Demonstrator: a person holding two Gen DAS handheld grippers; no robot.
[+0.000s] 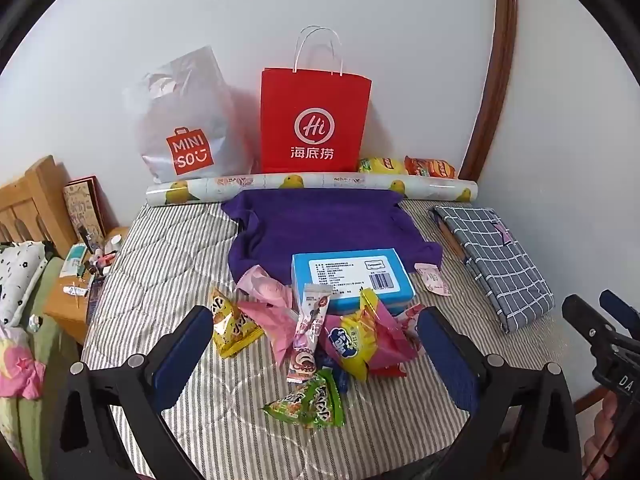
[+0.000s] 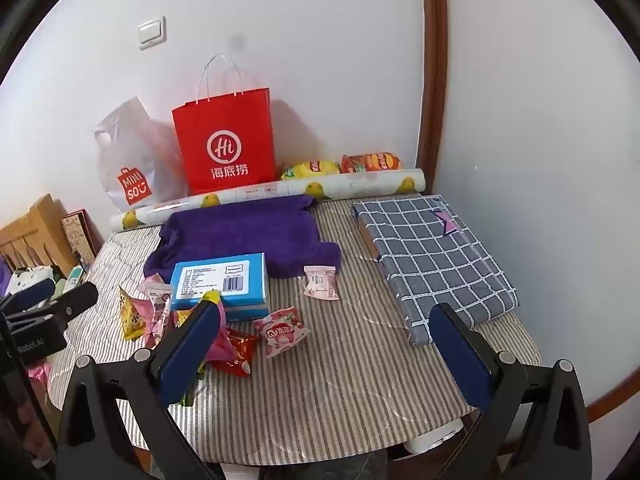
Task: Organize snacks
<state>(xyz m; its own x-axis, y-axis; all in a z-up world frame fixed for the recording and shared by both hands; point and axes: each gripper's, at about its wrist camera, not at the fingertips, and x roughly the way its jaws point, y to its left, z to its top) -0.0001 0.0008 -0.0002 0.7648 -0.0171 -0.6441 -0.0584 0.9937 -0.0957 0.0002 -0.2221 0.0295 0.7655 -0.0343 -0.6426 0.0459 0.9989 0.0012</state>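
On the counter (image 2: 360, 380), which has a grey striped cover, a heap of small snack packets (image 1: 316, 340) lies at the near left, just in front of a light blue box (image 1: 352, 276). The box rests on the near edge of a purple towel (image 1: 328, 224). One pink packet (image 2: 320, 283) lies alone to the right of the box, and a pink-and-white packet (image 2: 282, 330) lies near the heap. The left gripper (image 1: 316, 344) hangs over the heap with its jaws spread wide and nothing between them is pinched. The right gripper (image 2: 324, 336) hangs above the bare striped cover, its jaws also spread wide and holding nothing. At the far side a red paper bag (image 1: 314, 120) and a white plastic bag (image 1: 188, 128) stand against the wall, behind a printed roll (image 1: 312, 186). A folded checked cloth (image 2: 432, 256) lies at the right.
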